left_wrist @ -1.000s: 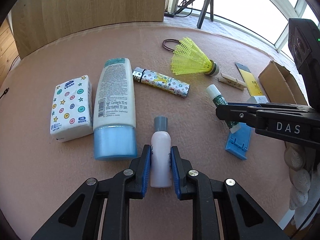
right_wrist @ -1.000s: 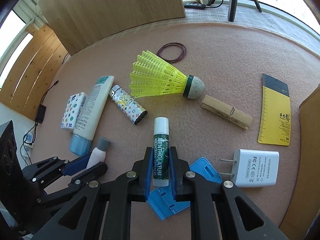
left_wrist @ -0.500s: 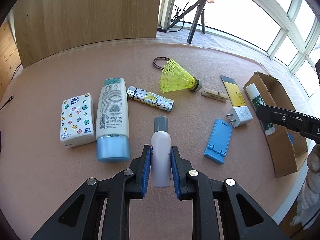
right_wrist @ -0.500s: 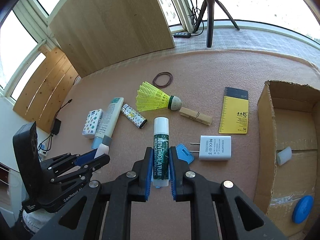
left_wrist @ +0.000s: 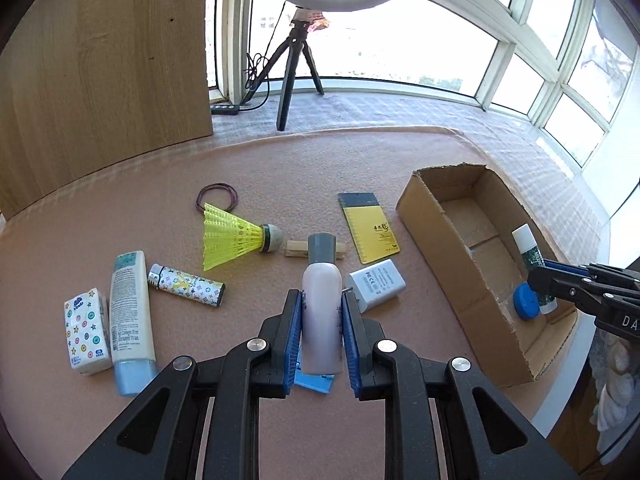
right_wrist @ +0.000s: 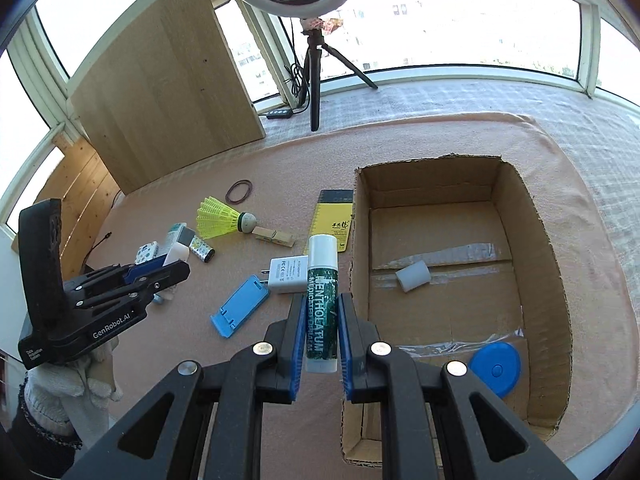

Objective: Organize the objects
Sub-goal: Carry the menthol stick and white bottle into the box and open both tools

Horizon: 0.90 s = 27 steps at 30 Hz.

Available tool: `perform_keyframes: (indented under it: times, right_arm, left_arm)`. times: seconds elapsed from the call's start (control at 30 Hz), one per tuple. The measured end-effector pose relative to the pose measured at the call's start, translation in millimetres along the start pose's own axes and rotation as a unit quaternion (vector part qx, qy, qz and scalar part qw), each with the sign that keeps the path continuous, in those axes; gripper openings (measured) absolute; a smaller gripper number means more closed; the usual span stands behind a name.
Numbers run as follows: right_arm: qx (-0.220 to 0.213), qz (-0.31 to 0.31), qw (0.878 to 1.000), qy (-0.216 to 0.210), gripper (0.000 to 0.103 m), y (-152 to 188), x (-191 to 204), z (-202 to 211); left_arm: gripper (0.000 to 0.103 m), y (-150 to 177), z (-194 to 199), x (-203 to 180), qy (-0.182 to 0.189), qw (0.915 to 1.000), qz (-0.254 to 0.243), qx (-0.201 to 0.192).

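The left hand-held gripper (left_wrist: 322,332) clamps a pale pink bottle (left_wrist: 321,316) with a grey cap between its blue pads, the bottle standing upright above the pink counter (left_wrist: 280,168). On the counter lie a tissue pack (left_wrist: 86,330), a sunscreen tube (left_wrist: 130,320), a patterned lighter (left_wrist: 186,285), a yellow shuttlecock (left_wrist: 234,236), a hair tie (left_wrist: 218,197), a clothespin (left_wrist: 296,249), a yellow ruler card (left_wrist: 370,228) and a white charger (left_wrist: 376,285). At the right, the right hand-held gripper (left_wrist: 538,280) holds a lip balm stick (left_wrist: 528,248) over an open cardboard box (left_wrist: 440,240), where a blue round disc (left_wrist: 526,307) lies inside.
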State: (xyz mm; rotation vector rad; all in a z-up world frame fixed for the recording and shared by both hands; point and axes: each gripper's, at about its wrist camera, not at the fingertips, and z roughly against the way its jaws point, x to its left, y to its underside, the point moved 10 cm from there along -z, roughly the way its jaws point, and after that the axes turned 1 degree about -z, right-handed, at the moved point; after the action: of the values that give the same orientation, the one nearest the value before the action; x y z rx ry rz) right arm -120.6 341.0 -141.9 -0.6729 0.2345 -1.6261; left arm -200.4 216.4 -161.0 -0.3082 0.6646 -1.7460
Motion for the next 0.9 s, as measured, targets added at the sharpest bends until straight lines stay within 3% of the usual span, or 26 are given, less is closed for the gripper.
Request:
perform_keyframes:
  times: [0.4, 0.67, 0.9]
  right_arm:
    - [0.000, -0.032, 0.999, 0.029, 0.014, 22, -53, 18]
    - [0.012, -0.043, 0.999, 0.032, 0.014, 36, -69, 16]
    - [0.015, -0.050, 0.998, 0.035, 0.014, 40, -79, 14]
  left_arm:
    - [0.021, -36, -33, -94, 0.045, 0.9971, -0.061, -0.003]
    - [0.021, -34, -58, -145, 0.064, 0.9938, -0.089, 0.013]
    - [0.021, -30, -67, -164, 0.070, 0.9922, -0.100, 0.023]
